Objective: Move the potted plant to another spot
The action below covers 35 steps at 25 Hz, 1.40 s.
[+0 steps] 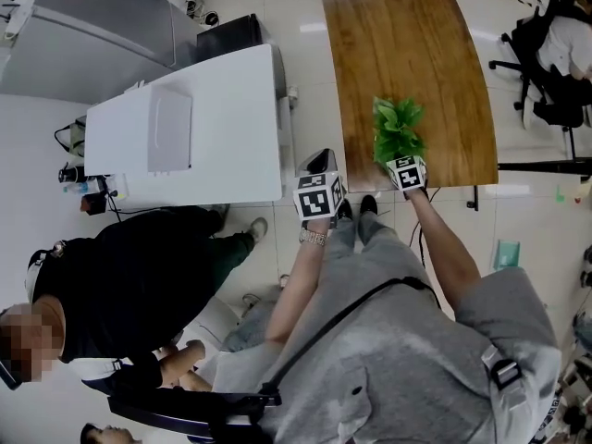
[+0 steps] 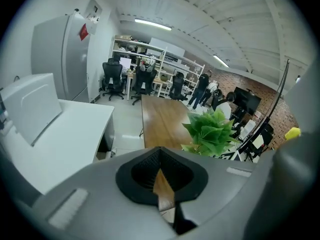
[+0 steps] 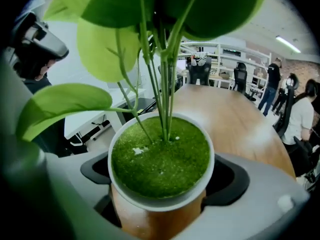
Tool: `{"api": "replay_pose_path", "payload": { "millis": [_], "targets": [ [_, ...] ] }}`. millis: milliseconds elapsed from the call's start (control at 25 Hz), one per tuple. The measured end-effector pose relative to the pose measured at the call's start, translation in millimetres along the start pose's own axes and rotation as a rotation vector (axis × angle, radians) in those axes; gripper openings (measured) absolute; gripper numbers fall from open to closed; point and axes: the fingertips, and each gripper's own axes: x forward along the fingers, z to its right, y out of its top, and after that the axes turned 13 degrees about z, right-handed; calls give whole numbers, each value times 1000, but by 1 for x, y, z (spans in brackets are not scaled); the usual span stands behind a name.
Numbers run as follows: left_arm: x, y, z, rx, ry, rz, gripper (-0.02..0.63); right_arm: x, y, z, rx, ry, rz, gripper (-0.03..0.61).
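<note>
**Head view with both gripper views, read left to right.** A seated person in black point(image 1: 139, 280) is cut off by the lower left border. Beyond lies the white desk point(image 1: 231, 109).

The left gripper point(image 1: 320, 166) is held over the strip of floor between the white desk and the wooden desk point(image 1: 407, 35). Its forearm is stretched straight forward, with a metal wristband point(image 1: 313, 237) at the wrist. Its jaws are drawn together on nothing. In the left gripper view only a thin wedge of wood is seen through the slit between them.

The potted plant point(image 1: 396, 129) stands at the near edge of the wooden desk, just right of the left gripper. From above, its pot is hidden beneath the foliage and the right gripper point(image 1: 405, 166). The right forearm is angled forward and inward toward it.

In the right gripper view the white pot point(image 3: 160, 204) is pinched between the jaws from either side. Its green filling point(image 3: 161, 159) is fully shown, while the leaves are blurred and cropped by the upper border. Whether the base rests on the wood or is raised cannot be told.
</note>
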Motion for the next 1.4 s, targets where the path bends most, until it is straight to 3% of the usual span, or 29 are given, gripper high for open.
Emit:
{"api": "replay_pose_path", "payload": {
  "millis": [200, 360, 560, 680, 840, 1000, 1120, 1400],
  "targets": [
    [-14, -1, -4, -34, 32, 29, 15, -1, 36, -26, -37, 84, 23, 526],
    [-44, -1, -32, -71, 102, 66, 15, 23, 84, -94, -120, 229, 46, 526],
    [-110, -9, -112, -175, 325, 134, 15, 82, 136, -236, -275, 488, 87, 528],
    [-156, -22, -156, -251, 469, 175, 15, 108, 137, -320, -350, 622, 71, 528],
    [-206, -44, -191, -329, 597, 208, 15, 125, 121, -391, -426, 706, 20, 528],
    [-242, -66, -212, -399, 698, 231, 15, 135, 92, -422, -494, 740, -35, 529],
    [-258, -76, -221, -431, 745, 242, 15, 136, 89, -436, -489, 764, -11, 532],
    [-256, -79, -236, -441, 755, 243, 15, 141, 97, -457, -490, 828, 30, 562]
  ]
}}
